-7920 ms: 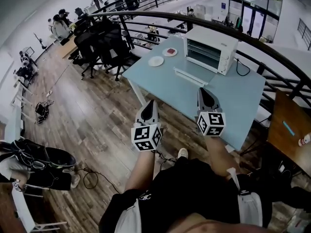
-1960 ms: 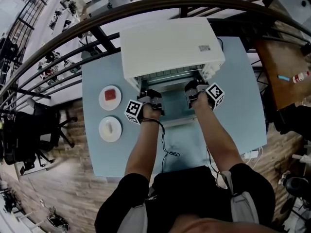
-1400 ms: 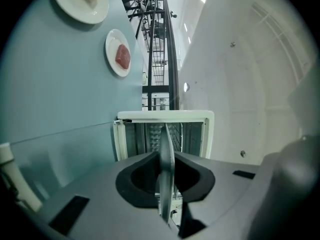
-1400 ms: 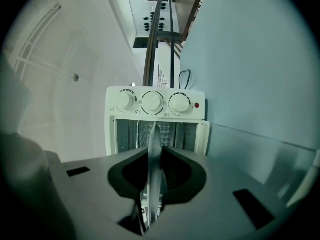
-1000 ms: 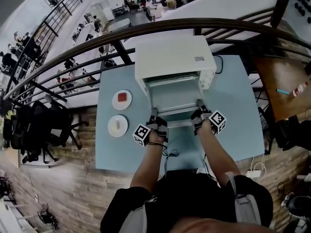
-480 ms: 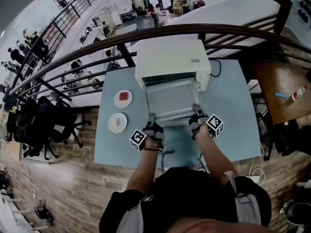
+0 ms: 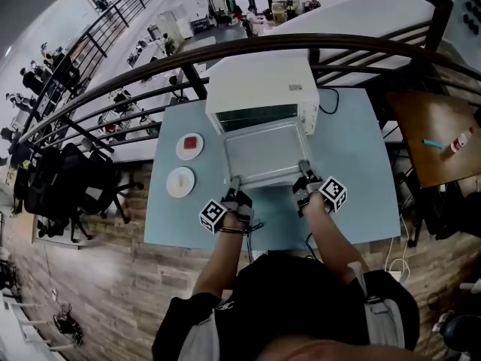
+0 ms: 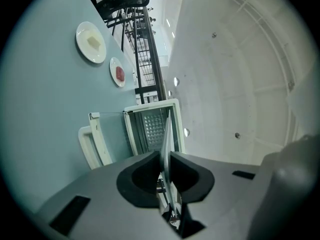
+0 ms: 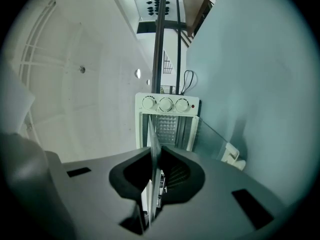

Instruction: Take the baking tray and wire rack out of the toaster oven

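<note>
The white toaster oven stands at the back of the pale blue table with its glass door folded down. The silver baking tray hangs level in front of the oven mouth, above the door. My left gripper is shut on the tray's near left corner and my right gripper on its near right corner. The left gripper view has the tray's thin edge pinched between the pads; in the right gripper view that edge sits likewise, the jaws having just been closing on it. I cannot make out the wire rack.
Two white plates lie left of the oven, one with a red piece, one with a pale piece. The oven door handle lies on the table below the tray. A dark curved railing runs behind the table. A black cable trails right of the oven.
Both grippers have drawn back toward me and slightly up, and the tray has slid further out of the oven mouth.
</note>
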### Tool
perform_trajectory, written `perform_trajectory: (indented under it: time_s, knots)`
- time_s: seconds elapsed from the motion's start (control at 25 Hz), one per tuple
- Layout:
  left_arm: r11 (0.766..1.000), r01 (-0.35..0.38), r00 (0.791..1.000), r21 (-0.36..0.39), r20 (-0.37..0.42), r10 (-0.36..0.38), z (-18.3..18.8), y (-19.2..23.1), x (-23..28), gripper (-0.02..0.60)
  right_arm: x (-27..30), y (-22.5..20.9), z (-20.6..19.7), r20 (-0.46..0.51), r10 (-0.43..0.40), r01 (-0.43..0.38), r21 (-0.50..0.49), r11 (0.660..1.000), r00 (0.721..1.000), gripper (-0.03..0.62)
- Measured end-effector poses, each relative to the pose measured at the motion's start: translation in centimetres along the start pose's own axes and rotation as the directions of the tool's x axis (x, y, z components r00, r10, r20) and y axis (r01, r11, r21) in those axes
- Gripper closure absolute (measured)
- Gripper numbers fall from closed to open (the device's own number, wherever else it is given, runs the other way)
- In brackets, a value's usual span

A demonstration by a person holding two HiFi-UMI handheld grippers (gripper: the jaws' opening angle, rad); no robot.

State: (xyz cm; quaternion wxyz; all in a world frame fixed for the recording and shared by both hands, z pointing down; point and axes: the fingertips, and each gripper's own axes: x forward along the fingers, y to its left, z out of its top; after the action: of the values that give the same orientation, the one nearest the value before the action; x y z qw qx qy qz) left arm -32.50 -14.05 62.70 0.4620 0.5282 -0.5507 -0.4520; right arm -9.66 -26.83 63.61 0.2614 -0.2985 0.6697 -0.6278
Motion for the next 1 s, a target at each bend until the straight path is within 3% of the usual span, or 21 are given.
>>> perform_trajectory:
  time_s: [0.52, 1.0]
  knots:
    - [0.999, 0.017, 0.99, 0.036, -0.144, -0.012, -9.1, -1.3, 1.5, 0.531, -7.4, -0.6, 7.0, 0.108, 0.003, 0.001, -0.036, 0.999, 0.994, 0.562]
    - [0.998, 0.023, 0.948, 0.058, -0.317, -0.004, -19.9, -1.6, 4.1, 0.531, -15.5, -2.8, 15.2, 0.255, -0.04, 0.05, -0.033, 0.998, 0.966, 0.562]
